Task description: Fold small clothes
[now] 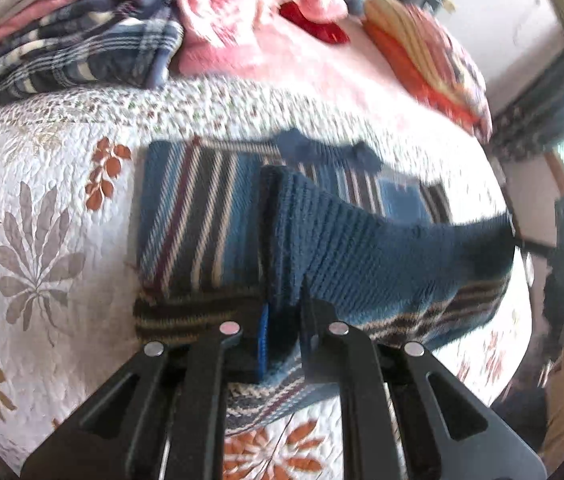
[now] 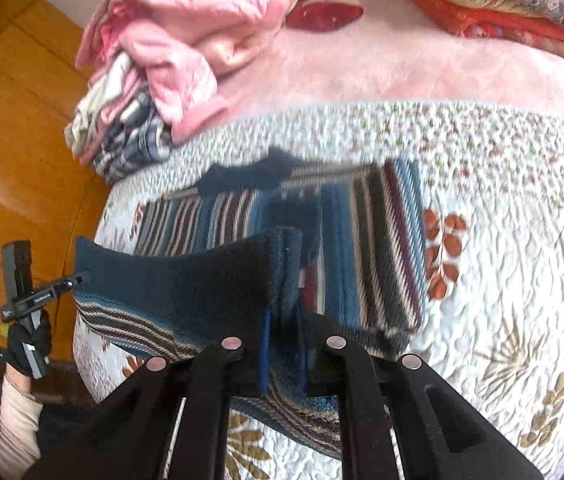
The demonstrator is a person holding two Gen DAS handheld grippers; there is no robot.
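Note:
A small blue knit garment with cream, dark and maroon stripes (image 1: 198, 216) (image 2: 378, 236) lies on the floral quilt. Its ribbed blue hem (image 1: 362, 248) (image 2: 170, 284) is lifted off the quilt and stretched between both grippers. My left gripper (image 1: 284, 328) is shut on one end of that hem. My right gripper (image 2: 284, 340) is shut on the other end, fabric bunched between its fingers. In the right wrist view the left gripper (image 2: 30, 292) shows at far left, held by a gloved hand.
The white floral quilt (image 1: 42, 240) (image 2: 502, 280) covers the bed. Behind it lie a pink blanket (image 2: 362, 72), a pile of pink and plaid clothes (image 1: 82, 40) (image 2: 154, 80), and orange striped bedding (image 1: 422, 48). A wooden wardrobe (image 2: 10, 120) stands left.

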